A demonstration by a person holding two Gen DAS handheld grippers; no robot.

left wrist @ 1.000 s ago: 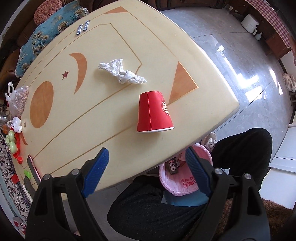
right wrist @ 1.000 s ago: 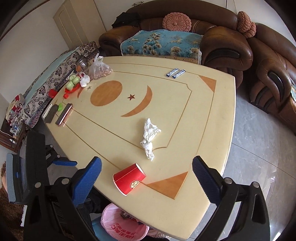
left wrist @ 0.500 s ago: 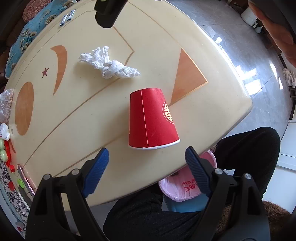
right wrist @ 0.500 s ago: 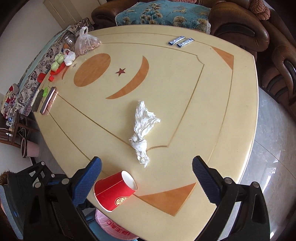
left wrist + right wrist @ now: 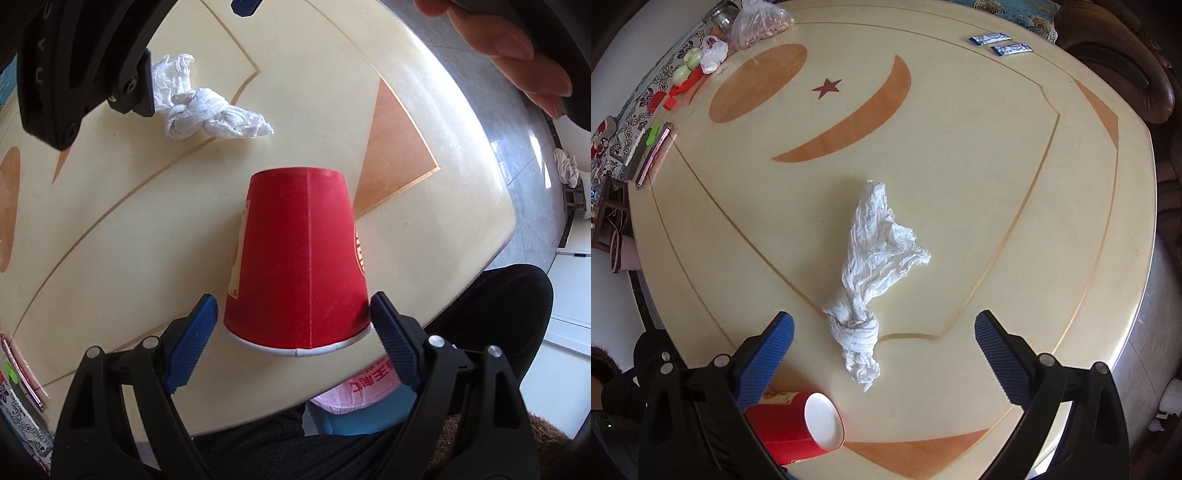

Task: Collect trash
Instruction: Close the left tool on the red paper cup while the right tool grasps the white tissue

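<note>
A red paper cup (image 5: 299, 266) lies on its side near the front edge of the cream table (image 5: 129, 229). My left gripper (image 5: 290, 314) is open, its blue fingers on either side of the cup's rim end. The cup also shows in the right wrist view (image 5: 798, 424). A crumpled white tissue (image 5: 871, 273) lies mid-table. My right gripper (image 5: 882, 336) is open, its fingers on either side of the tissue's knotted near end. The tissue shows in the left wrist view (image 5: 207, 114), with the right gripper's finger over its far end.
A bin with a pink bag (image 5: 362, 387) sits below the table edge by the person's legs. Two blue sachets (image 5: 1001, 42) lie at the far side. A phone (image 5: 653, 155), toys and a plastic bag (image 5: 757, 22) sit at the far left.
Both grippers moved forward and down. The left now has the cup's rim between its fingers. The right now straddles the tissue's near end.
</note>
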